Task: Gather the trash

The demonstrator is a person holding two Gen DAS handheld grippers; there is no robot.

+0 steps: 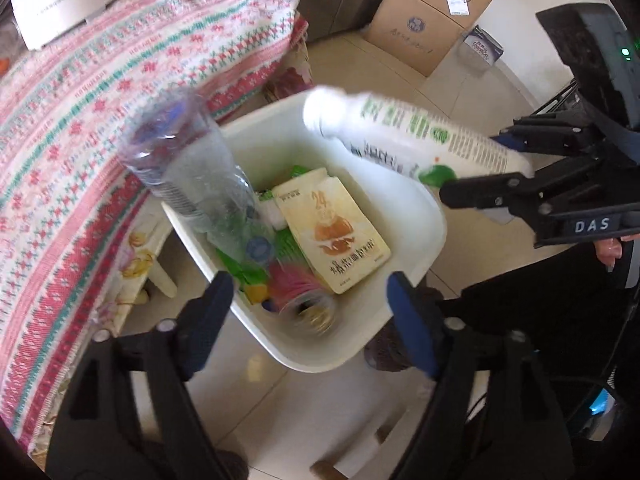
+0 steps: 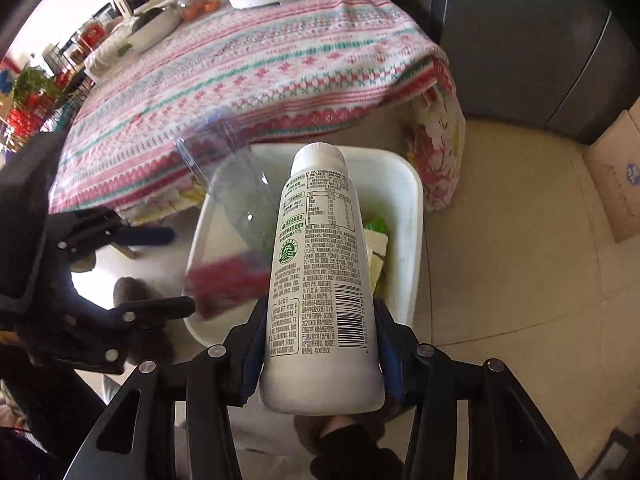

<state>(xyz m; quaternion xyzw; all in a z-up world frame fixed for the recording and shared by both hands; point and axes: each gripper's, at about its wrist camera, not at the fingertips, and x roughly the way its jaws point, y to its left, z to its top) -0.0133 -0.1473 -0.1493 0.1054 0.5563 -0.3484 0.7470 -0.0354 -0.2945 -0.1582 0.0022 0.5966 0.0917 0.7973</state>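
While both grippers hang over the white bin (image 1: 408, 216): bottles at drop point.
Left gripper (image 1: 310, 316) released, clear bottle (image 1: 188, 168) blurred above bin; right gripper (image 2: 320, 340) clenches white bottle (image 2: 320, 264); barcode shows only in right view.

We see the left gripper (image 1: 310, 312) spread wide over the white bin (image 1: 400, 312), clear bottle (image 1: 188, 168) tipped blurred above it; the right gripper (image 1: 476, 164) clamps the white bottle (image 1: 412, 136).
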